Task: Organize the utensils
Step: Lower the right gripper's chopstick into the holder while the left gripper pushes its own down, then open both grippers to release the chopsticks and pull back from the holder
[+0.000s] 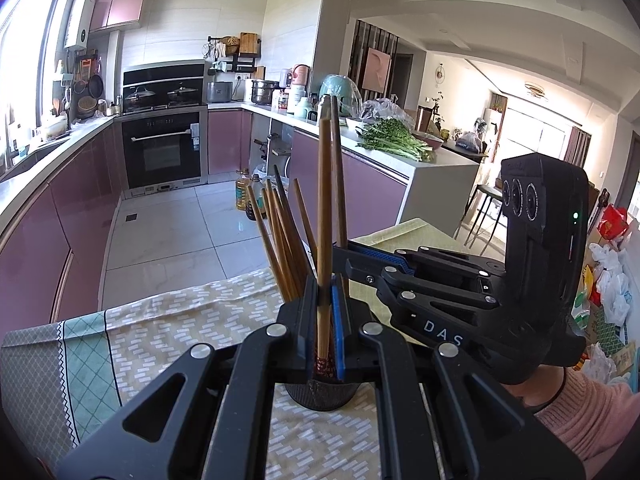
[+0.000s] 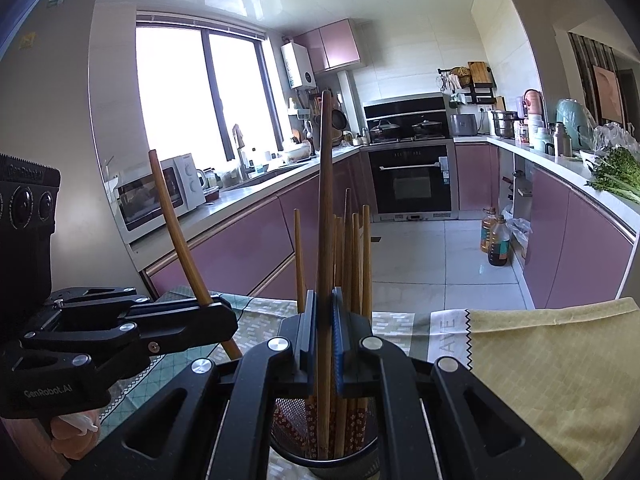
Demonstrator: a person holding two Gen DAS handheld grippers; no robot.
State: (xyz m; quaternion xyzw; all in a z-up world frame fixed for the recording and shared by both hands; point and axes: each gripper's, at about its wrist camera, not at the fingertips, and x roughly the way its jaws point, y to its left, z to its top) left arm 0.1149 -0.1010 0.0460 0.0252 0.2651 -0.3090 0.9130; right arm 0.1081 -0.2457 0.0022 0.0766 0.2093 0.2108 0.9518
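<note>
A black mesh holder [image 2: 280,436] stands on the tablecloth with several wooden chopsticks [image 2: 354,264] upright in it. My right gripper [image 2: 324,332] is shut on one long chopstick [image 2: 326,200] whose lower end reaches down into the holder. My left gripper [image 1: 326,320] is shut on another chopstick [image 1: 324,220], with its red patterned end just above the holder [image 1: 320,398]. In the left wrist view my right gripper [image 1: 342,258] comes in from the right, close behind the left one. In the right wrist view my left gripper [image 2: 218,314] sits left of the holder, its chopstick [image 2: 176,232] tilted.
The patterned tablecloth [image 1: 180,320] covers the table, with a yellow cloth [image 2: 552,360] on its right part. Beyond the table edge is tiled floor, oil bottles [image 2: 496,240], purple cabinets and an oven [image 2: 412,176]. A hand in a pink sleeve [image 1: 592,412] holds the right gripper.
</note>
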